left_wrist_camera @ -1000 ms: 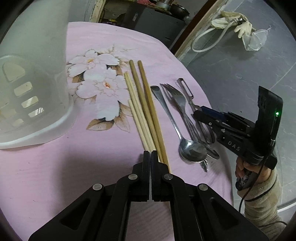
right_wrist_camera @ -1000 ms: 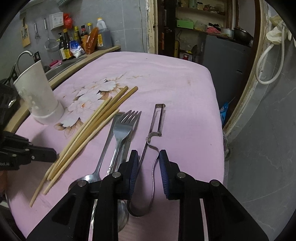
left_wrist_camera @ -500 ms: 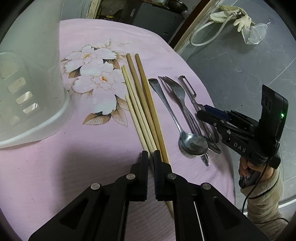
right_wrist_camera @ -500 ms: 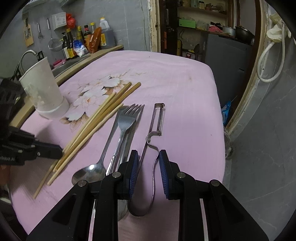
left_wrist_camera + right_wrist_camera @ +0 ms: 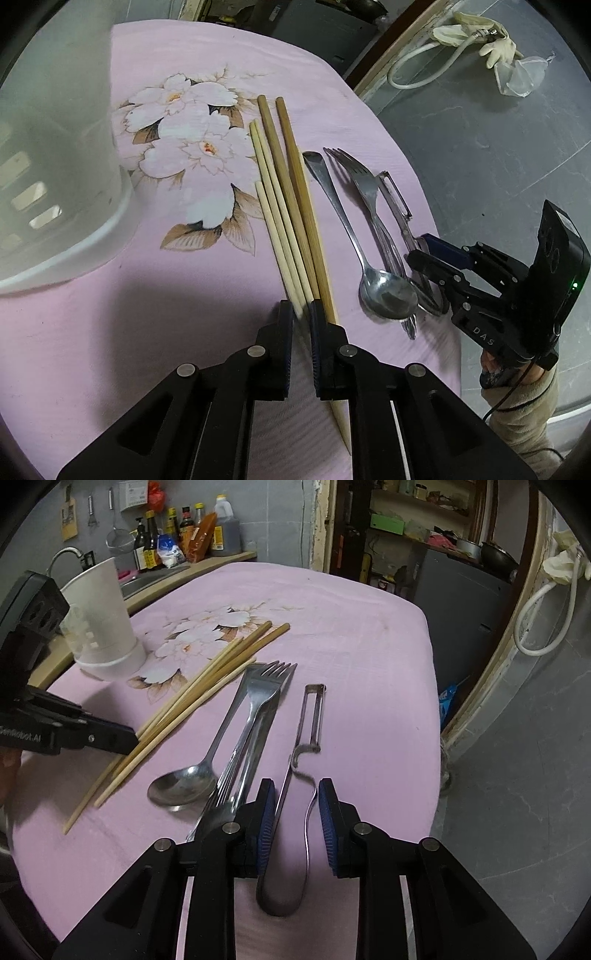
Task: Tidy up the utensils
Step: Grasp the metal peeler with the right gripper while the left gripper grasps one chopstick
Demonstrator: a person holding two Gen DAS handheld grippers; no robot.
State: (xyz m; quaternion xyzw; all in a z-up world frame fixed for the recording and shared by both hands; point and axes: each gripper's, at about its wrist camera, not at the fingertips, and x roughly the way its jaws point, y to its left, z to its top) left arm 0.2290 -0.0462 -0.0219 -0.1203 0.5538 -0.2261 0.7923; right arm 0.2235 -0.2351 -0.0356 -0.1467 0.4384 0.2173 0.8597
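Note:
Several wooden chopsticks [image 5: 291, 206] [image 5: 207, 686] lie side by side on the pink flowered cloth [image 5: 110, 314]. To their right lie a spoon [image 5: 384, 295] [image 5: 181, 786], stacked forks [image 5: 364, 181] [image 5: 266, 686] and a wire-handled peeler [image 5: 395, 195] [image 5: 312, 716]. My left gripper [image 5: 301, 314] [image 5: 129, 738] is at the chopsticks' near ends; its jaws are opening, with the pale tips in the narrow gap and no pad pressing. My right gripper [image 5: 297, 794] [image 5: 417, 248] straddles the peeler's handle loop. Its jaws are opening slightly, and the pads stand clear of the wire.
A white slotted plastic utensil holder [image 5: 55, 166] [image 5: 99, 627] stands on the cloth left of the chopsticks. The table's right edge [image 5: 432, 709] drops to a grey tiled floor. Bottles and a sink [image 5: 177, 535] line the counter behind. A sleeved hand [image 5: 517, 398] holds the right gripper.
The left jaws went from fully shut to slightly parted around the chopstick tips, and that gripper edged forward over them. The right jaws widened a little around the peeler handle.

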